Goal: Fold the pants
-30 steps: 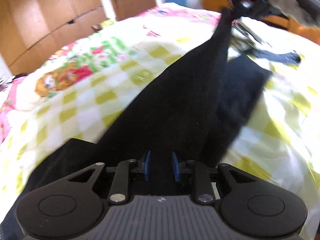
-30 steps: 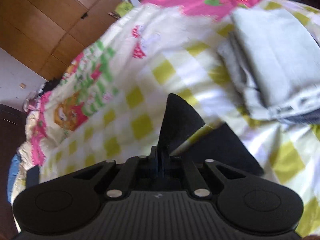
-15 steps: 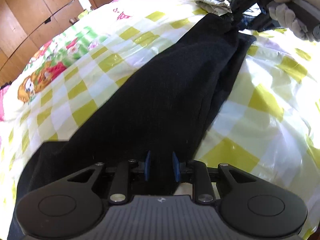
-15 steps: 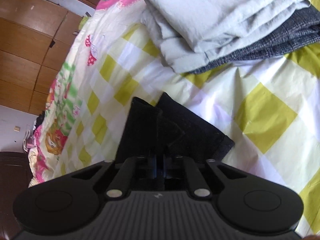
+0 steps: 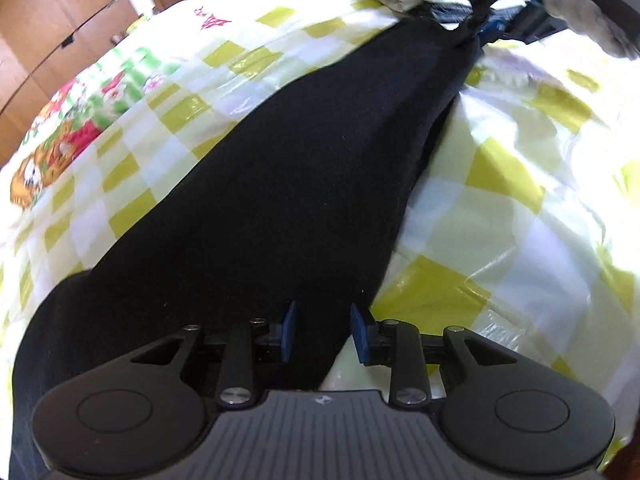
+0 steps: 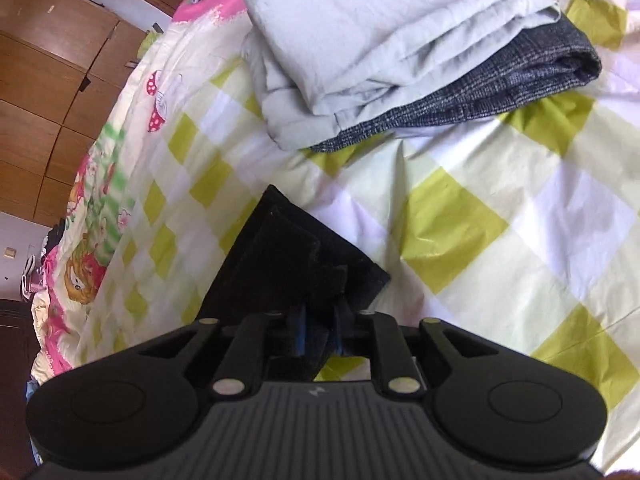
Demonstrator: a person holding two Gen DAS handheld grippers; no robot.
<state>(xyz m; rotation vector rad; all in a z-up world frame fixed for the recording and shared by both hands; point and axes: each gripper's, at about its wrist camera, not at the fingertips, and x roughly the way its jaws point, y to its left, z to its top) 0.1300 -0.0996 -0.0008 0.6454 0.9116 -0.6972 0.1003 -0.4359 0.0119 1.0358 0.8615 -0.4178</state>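
Observation:
The black pants (image 5: 300, 180) lie stretched in a long band over the checked bedsheet (image 5: 520, 200). They run from my left gripper (image 5: 324, 332) up to my right gripper (image 5: 486, 28) at the top right. The left jaws are opening, and the near end of the pants lies loosely between the blue pads (image 5: 288, 330). In the right wrist view the folded far end of the pants (image 6: 288, 260) rests on the sheet. The right gripper (image 6: 320, 334) is opening too, with the hem still between its parted pads. A gloved hand (image 5: 580, 20) holds that gripper.
A folded stack sits just beyond the pants' far end, pale grey cloth (image 6: 380, 60) on top of a dark tweed garment (image 6: 520, 80). Wooden wardrobe doors (image 6: 48, 80) stand past the bed's left edge. Bare sheet (image 6: 500, 240) lies to the right of the pants.
Both grippers have sunk toward the bed and the pants now lie flat on the sheet. The right jaws went from shut to parted. The left pads stand wider apart.

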